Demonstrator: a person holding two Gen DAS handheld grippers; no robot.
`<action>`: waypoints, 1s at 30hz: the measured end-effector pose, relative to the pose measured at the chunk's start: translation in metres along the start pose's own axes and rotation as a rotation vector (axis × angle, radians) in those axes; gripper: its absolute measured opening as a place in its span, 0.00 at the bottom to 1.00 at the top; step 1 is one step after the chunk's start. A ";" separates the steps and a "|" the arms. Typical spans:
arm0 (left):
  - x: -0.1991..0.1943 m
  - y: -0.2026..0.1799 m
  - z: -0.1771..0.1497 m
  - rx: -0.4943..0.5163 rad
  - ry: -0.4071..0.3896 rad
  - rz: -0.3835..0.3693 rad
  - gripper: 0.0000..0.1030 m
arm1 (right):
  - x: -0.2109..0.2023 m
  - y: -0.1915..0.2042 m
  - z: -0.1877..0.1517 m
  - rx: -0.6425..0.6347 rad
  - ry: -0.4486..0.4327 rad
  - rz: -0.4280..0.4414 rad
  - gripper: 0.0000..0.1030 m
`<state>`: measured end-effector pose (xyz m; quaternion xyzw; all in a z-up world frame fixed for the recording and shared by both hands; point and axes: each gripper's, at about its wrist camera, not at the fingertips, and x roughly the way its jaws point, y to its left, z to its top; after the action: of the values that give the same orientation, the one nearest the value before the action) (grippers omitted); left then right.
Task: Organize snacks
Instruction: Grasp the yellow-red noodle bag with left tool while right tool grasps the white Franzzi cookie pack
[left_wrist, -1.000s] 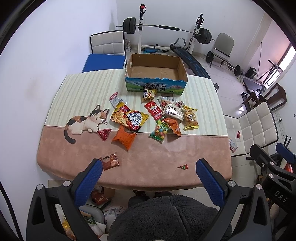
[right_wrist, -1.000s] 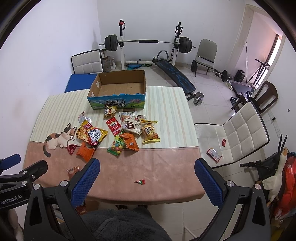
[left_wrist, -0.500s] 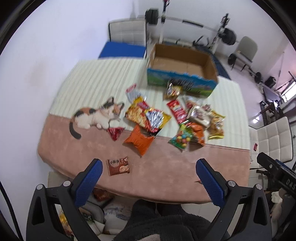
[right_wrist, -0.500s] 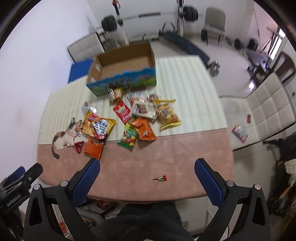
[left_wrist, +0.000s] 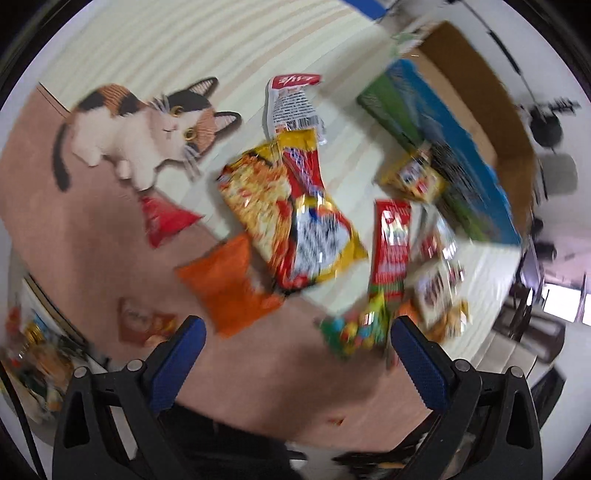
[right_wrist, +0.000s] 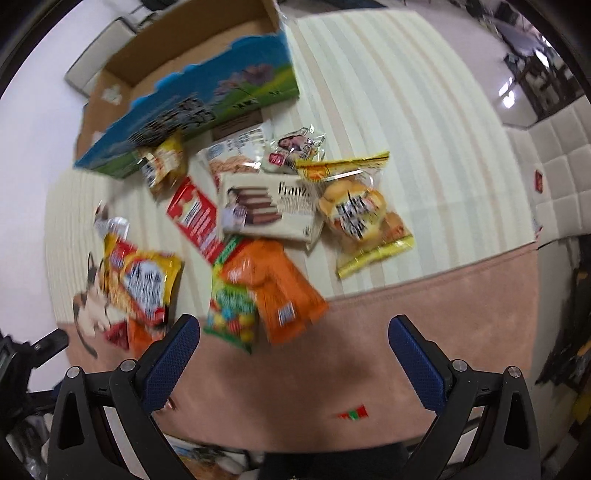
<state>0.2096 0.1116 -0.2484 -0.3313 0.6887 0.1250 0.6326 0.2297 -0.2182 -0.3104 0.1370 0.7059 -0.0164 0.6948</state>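
In the right wrist view, the letters "Franz" are printed on a cream wafer packet (right_wrist: 269, 208) lying among the snacks. Dark characters are printed across the blue side of the cardboard box (right_wrist: 192, 114), but they are too blurred to be read.

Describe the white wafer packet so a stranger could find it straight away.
Start at the open cardboard box with the blue and green printed side at the far edge of the table. In the snack pile in front of it, the wafer packet lies in the middle. It is the only flat white one, showing stacked brown wafers.
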 end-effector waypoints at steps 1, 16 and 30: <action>0.012 -0.001 0.014 -0.026 0.020 -0.009 1.00 | 0.007 -0.001 0.010 0.018 0.015 0.013 1.00; 0.118 0.007 0.104 -0.171 0.134 0.205 1.00 | 0.062 -0.011 0.072 0.249 0.125 0.062 1.00; 0.130 -0.038 0.068 0.394 -0.026 0.404 0.86 | 0.060 0.078 0.090 -0.487 0.037 -0.256 1.00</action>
<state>0.2891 0.0841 -0.3746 -0.0563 0.7436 0.1164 0.6560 0.3343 -0.1517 -0.3596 -0.1242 0.7131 0.0688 0.6865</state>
